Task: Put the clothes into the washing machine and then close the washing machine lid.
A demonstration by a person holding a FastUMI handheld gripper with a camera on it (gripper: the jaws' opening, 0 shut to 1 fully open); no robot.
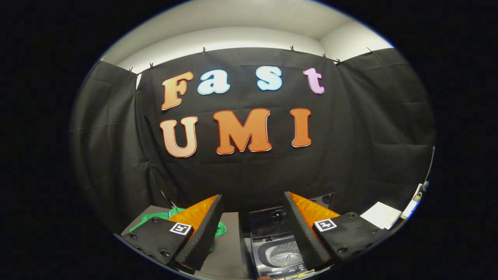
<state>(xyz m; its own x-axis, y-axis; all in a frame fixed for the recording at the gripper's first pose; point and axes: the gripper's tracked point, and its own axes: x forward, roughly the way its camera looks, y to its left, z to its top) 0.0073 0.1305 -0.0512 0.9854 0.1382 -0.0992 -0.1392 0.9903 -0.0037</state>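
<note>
While the hand-held gripper (253, 233) hovers with fingers spread wide and empty, the crumpled green cloth garment (163, 221) lies at ten o'clock beyond them, probably soft and light, best pinched at a raised fold, and the small grey top-loading washing machine (277, 252) stands open between them.

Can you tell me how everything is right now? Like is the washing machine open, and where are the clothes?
washing machine: lid up, drum open, nothing seen inside it.
lid: raised, standing behind the drum.
green clothes: lying in a heap on the table, partly behind one finger, not picked up.
gripper: fingers spread wide, holding nothing, the machine showing between them.
white sheet: lying flat, off to the side beyond the other finger.
</note>
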